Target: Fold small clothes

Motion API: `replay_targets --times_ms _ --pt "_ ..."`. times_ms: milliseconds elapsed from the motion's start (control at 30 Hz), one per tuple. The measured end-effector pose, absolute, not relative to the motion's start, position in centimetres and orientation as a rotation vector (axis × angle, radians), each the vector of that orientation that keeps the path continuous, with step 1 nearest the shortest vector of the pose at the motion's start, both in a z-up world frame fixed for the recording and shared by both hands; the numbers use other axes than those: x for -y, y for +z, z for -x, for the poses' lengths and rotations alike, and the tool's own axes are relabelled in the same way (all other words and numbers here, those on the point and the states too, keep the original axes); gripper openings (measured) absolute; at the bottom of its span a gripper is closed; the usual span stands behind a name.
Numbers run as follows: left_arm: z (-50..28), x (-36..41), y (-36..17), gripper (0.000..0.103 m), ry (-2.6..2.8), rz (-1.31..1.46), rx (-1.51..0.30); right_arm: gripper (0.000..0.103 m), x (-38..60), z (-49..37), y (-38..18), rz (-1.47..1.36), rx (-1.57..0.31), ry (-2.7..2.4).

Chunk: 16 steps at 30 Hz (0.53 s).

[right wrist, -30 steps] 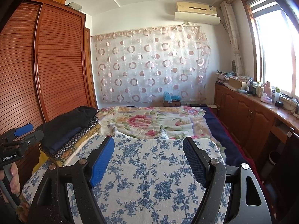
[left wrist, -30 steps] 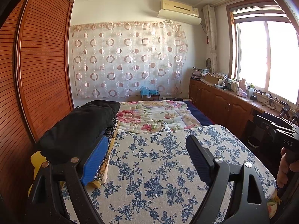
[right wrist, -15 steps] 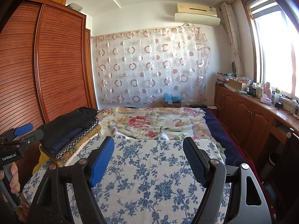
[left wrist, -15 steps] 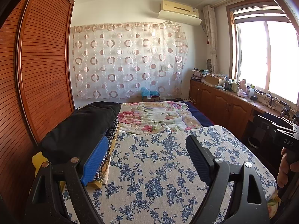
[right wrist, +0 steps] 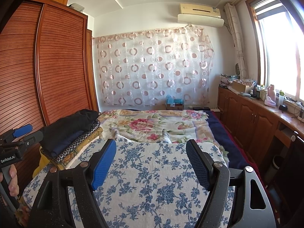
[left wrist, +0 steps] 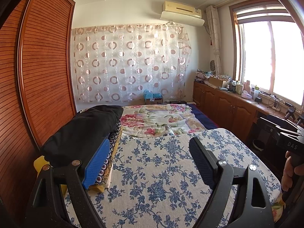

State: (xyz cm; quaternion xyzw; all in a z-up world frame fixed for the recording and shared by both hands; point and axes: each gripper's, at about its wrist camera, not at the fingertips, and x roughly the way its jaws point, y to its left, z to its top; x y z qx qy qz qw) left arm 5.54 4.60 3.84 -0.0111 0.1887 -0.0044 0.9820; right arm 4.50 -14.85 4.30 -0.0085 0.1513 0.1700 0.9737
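Stack of folded clothes, black garment on top of patterned fabrics (left wrist: 81, 133), sat at the left edge of the bed, beside the brown slatted wooden wardrobe (left wrist: 43, 72). Left gripper (left wrist: 150, 163) hovered over the blue-floral white quilt (left wrist: 157, 171), jaws wide apart, holding nothing. Right gripper (right wrist: 152, 163) the same: spread apart, nothing between them, above the quilt.

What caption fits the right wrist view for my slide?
Open right gripper above blue-floral quilt; clothes stack at left.
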Motion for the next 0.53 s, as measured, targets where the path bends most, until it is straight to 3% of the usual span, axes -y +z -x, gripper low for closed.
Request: replay_targets --times_ms 533 --pt "-5.6 -4.61 3.9 0.086 -0.008 0.025 -0.377 0.078 15.15 -4.74 4.09 0.017 -0.303 0.347"
